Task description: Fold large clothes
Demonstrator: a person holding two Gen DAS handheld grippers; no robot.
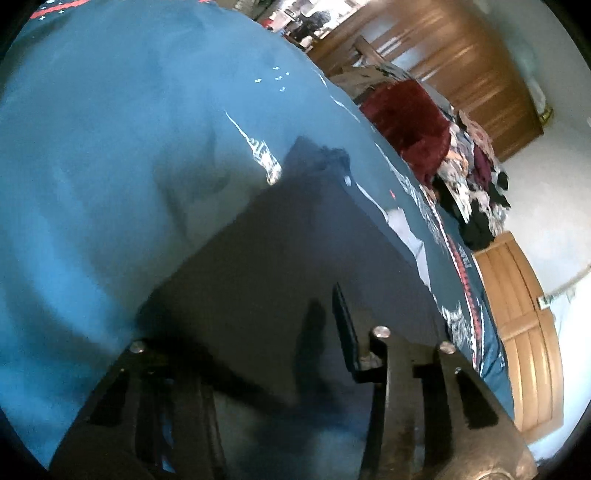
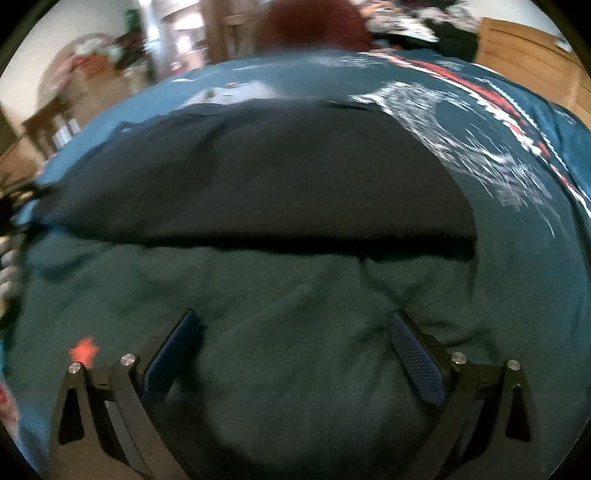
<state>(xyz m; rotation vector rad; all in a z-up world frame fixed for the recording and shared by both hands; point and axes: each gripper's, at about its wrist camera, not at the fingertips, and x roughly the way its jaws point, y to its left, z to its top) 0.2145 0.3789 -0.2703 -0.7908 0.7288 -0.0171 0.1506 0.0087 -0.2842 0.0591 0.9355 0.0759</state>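
A dark navy garment [image 2: 258, 173] lies across the middle of the frame on a teal blue bedspread [image 2: 295, 314] with white printed motifs and a red-and-white stripe at upper right. Upper right in the left wrist view: a dark red blanket [image 1: 406, 122] and brown wooden wardrobe [image 1: 461, 66].

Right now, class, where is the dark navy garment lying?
The dark navy garment lies flat on the teal printed bedspread, just beyond the open right gripper, with a dark red blanket farther behind it.
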